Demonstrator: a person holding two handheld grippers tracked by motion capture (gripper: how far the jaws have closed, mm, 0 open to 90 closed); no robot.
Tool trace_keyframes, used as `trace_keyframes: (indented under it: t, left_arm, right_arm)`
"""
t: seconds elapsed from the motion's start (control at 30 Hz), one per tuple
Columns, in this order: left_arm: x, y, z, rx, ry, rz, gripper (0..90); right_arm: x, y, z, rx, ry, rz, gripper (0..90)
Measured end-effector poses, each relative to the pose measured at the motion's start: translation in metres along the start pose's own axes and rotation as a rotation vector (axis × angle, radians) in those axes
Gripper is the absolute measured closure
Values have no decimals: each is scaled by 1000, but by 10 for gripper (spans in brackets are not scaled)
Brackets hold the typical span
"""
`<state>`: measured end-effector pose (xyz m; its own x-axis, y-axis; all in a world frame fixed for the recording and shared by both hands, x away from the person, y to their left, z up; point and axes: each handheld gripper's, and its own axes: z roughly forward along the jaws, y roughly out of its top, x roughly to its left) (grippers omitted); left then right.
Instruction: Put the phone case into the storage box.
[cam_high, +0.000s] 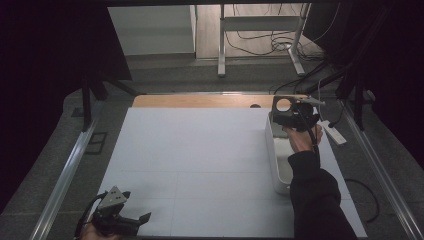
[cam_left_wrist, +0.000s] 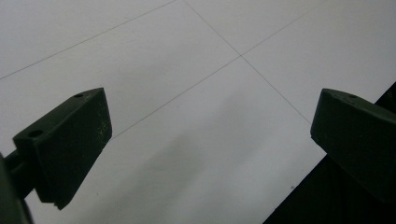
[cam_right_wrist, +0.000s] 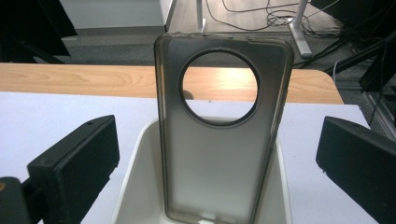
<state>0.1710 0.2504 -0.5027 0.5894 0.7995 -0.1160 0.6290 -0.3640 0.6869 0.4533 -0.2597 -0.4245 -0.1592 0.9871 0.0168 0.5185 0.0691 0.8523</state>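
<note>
The right gripper (cam_right_wrist: 217, 158) has its jaws spread wide, clear of the translucent phone case (cam_right_wrist: 219, 130), which stands upright in the white bin (cam_high: 274, 155) at the table's three o'clock edge. The left gripper (cam_left_wrist: 210, 140), at seven o'clock, is released over the white mat (cam_left_wrist: 196, 70). No writing is legible.

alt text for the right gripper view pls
A translucent grey phone case with a round camera hole stands upright in a white bin, between the right claw's open black jaws. Behind lie the white table and its wooden edge.
</note>
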Motion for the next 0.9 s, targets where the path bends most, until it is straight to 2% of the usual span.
trace_keyframes:
  t: [0.17, 0.27, 0.37, 0.4, 0.47, 0.5, 0.53, 0.57, 0.6, 0.67, 0.7, 0.8, 0.83, 0.9]
  left_arm:
    - [0, 0, 0, 2, 0, 1, 0]
    - [0, 0, 0, 3, 0, 1, 0]
    - [0, 0, 0, 4, 0, 2, 0]
    - [0, 0, 0, 4, 0, 3, 0]
    - [0, 0, 0, 5, 0, 4, 0]
    - [0, 0, 0, 4, 0, 4, 0]
    - [0, 0, 0, 4, 0, 4, 0]
    - [0, 1, 1, 5, 0, 4, 0]
    - [0, 1, 1, 5, -1, 4, 0]
    - [0, 1, 1, 5, 1, 5, 0]
    - [0, 1, 1, 5, -2, 4, 0]
    - [0, 1, 1, 6, 0, 6, 0]
    - [-1, 1, 1, 7, 0, 6, 0]
    - [-1, 1, 1, 8, 0, 7, 0]
  right_arm:
    - [0, 4, -8, 33, 27, -20, 6]
    - [2, 8, -15, 47, 71, -32, 23]
    - [6, 10, -24, 55, 91, -55, 171]
    - [6, 10, -24, 55, 91, -55, 171]
    - [8, 11, -29, 69, 98, -61, 307]
    - [9, 11, -30, 93, 100, -78, 407]
    - [9, 11, -30, 93, 100, -78, 407]
    - [10, 10, -30, 112, 98, -86, 454]
    - [10, 9, -30, 131, 93, -95, 540]
    - [11, 6, -28, 164, 92, -102, 617]
    - [11, 5, -26, 193, 78, -99, 695]
    - [11, -2, -20, 244, 64, -85, 859]
    - [11, -4, -17, 264, 62, -75, 897]
    - [13, -10, -9, 298, 44, -77, 899]
